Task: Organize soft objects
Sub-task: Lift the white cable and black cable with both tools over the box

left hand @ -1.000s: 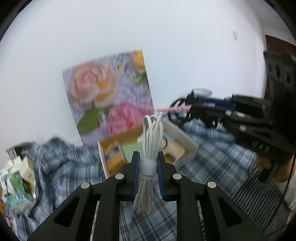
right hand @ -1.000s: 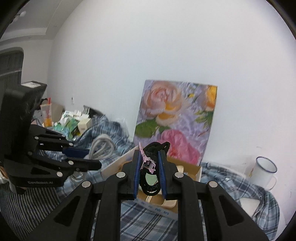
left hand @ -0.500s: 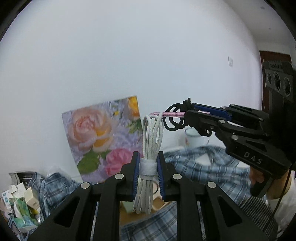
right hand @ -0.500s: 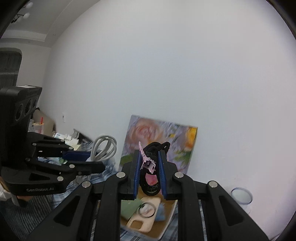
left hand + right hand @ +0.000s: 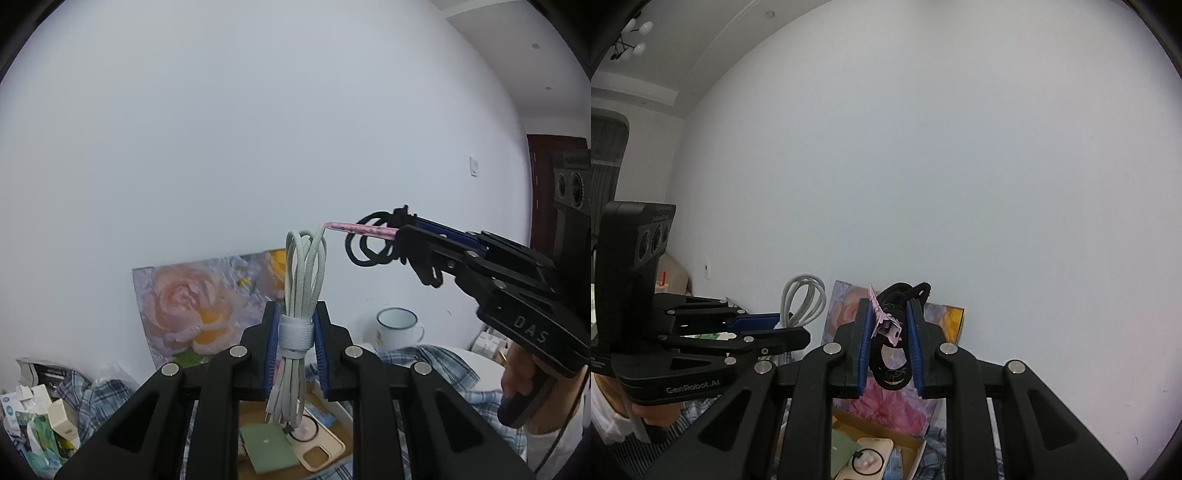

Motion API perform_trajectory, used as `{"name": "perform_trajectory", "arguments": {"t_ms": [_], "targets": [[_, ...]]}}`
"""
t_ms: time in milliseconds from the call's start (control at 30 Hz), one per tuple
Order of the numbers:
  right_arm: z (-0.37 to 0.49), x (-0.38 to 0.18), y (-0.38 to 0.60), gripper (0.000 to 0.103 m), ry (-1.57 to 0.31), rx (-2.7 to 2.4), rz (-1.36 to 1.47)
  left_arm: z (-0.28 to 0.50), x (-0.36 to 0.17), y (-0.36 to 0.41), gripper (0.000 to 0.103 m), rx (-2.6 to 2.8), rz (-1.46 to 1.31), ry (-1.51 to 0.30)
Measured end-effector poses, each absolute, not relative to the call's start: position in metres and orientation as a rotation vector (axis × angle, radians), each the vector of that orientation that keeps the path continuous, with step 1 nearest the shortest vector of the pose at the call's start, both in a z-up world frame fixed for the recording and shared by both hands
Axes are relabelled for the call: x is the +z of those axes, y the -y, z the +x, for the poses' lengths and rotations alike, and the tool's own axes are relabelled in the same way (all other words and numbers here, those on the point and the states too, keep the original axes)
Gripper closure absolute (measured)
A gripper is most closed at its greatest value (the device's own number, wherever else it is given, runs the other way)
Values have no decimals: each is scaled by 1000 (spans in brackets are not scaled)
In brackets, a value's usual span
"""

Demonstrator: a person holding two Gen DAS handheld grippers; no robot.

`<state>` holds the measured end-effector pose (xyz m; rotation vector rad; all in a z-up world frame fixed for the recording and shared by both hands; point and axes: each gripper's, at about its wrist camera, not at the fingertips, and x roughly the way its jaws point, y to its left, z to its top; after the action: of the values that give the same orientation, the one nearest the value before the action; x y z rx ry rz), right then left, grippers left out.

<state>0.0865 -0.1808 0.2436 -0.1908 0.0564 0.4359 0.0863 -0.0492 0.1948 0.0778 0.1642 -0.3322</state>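
Note:
My left gripper is shut on a bundled grey-white cable tied with a strap, held upright high above the table. My right gripper is shut on a set of black hair ties on a pink card. In the left wrist view the right gripper sits to the right with the hair ties near the cable's top loop. In the right wrist view the left gripper and cable are at the left. A cardboard box holding phone cases lies below.
A rose painting leans on the white wall. A white enamel mug stands on the blue plaid cloth. Small boxes and packets pile up at the far left. The box also shows in the right wrist view.
Both grippers have risen and tilted upward with their loads still held. The box and table have dropped low in both views, and the wall now fills most of each.

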Motion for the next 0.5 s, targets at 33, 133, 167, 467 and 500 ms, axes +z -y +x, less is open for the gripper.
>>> {"name": "perform_trajectory", "arguments": {"t_ms": [33,133,167,467,500], "targets": [[87,245,180,85,-56,440,-186,88,197,48,83,-327,78,-160],[90,251,179,85,-45,450,-166,94,204,47,83,-309,76,-141],[91,253,178,85,-42,449,-163,96,206,47,83,-306,77,-137],[98,247,174,85,-41,446,-151,110,203,52,83,-278,84,-115],[99,244,174,85,-46,444,-153,112,201,53,83,-277,88,-119]]}}
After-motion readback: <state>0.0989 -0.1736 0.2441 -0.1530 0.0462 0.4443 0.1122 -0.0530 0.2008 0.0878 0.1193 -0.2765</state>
